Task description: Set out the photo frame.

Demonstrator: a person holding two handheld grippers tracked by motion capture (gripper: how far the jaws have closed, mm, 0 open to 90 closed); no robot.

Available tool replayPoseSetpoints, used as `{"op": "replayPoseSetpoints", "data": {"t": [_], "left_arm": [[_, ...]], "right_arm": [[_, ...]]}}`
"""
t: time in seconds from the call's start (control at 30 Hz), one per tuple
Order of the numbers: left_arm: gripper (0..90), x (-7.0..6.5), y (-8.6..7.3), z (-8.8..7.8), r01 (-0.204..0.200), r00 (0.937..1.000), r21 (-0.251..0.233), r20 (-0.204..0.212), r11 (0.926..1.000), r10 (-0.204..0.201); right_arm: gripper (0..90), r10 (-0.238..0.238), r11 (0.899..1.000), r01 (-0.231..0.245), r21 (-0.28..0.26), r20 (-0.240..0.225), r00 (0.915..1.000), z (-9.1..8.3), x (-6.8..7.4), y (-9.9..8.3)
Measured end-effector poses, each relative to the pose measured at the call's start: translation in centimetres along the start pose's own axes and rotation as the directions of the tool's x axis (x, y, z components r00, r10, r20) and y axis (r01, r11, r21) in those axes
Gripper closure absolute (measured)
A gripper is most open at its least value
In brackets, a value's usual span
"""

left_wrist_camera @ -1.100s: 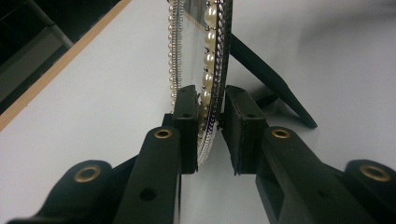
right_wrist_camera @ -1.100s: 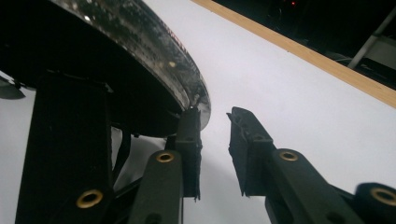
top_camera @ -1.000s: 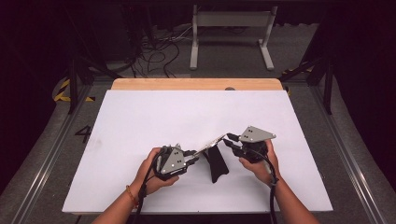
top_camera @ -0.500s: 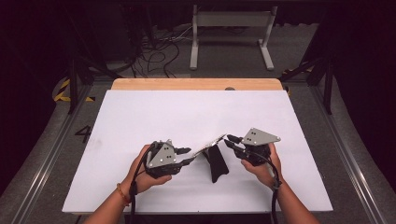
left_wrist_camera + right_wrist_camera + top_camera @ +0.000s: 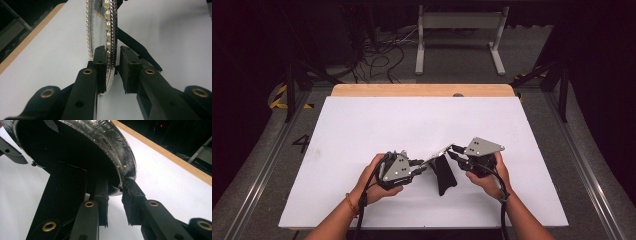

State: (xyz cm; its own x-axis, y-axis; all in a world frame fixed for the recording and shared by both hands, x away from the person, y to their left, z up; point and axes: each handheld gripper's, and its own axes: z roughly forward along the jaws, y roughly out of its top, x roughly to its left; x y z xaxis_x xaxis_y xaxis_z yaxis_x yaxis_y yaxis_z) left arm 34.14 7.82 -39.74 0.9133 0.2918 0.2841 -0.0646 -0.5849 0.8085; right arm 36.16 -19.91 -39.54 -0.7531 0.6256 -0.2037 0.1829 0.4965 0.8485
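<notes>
One readable mark: a dark "4" (image 5: 302,143) painted on the grey floor (image 5: 257,165), just left of the white table (image 5: 362,125).

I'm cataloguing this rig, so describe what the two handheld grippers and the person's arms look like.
Each black handheld gripper, left and right, carries a grey three-cornered plate with small dark holes and trails a black cable. The black jaws have brass-coloured rivets and flat black pads. The forearms are bare; an orange wristband sits on the left wrist.

My left gripper (image 5: 109,72) is covering the pearl-rimmed frame's (image 5: 108,37) lower edge, its top is running off the picture, and its black stand (image 5: 444,175) is looking too small to make out.
</notes>
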Motion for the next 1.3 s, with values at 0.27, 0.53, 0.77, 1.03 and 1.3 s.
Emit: {"op": "replayPoseSetpoints", "data": {"t": [0.27,0.53,0.77,1.03,1.3], "left_arm": [[81.3,-0.2,0.3,0.2,-0.023,0.9997,0.004,-0.003,0.9997,0.023],[80.4,-0.4,0.7,0.3,-0.030,0.9995,0.006,0.006,0.9995,0.030],[79.0,-0.5,0.8,0.5,-0.021,0.9997,-0.002,0.012,0.9998,0.021],[77.3,-0.6,1.0,0.7,-0.023,0.9996,-0.002,0.018,0.9997,0.023],[76.4,-0.8,1.0,0.8,0.005,0.9998,-0.012,0.017,0.9999,-0.005]], "right_arm": [[75.1,0.000,1.000,0.000,0.004,-0.003,1.0000,0.4,-0.2,0.1],[74.9,-0.001,1.000,0.001,0.009,-0.003,1.0000,0.9,-0.3,0.3],[74.9,0.008,1.000,-0.008,0.005,-0.009,0.9999,1.3,-0.5,0.5],[74.9,0.003,1.000,-0.002,0.019,-0.011,0.9999,2.0,-0.6,0.6],[75.7,0.005,1.000,-0.005,0.020,-0.012,0.9999,2.5,-0.5,0.7]]}}
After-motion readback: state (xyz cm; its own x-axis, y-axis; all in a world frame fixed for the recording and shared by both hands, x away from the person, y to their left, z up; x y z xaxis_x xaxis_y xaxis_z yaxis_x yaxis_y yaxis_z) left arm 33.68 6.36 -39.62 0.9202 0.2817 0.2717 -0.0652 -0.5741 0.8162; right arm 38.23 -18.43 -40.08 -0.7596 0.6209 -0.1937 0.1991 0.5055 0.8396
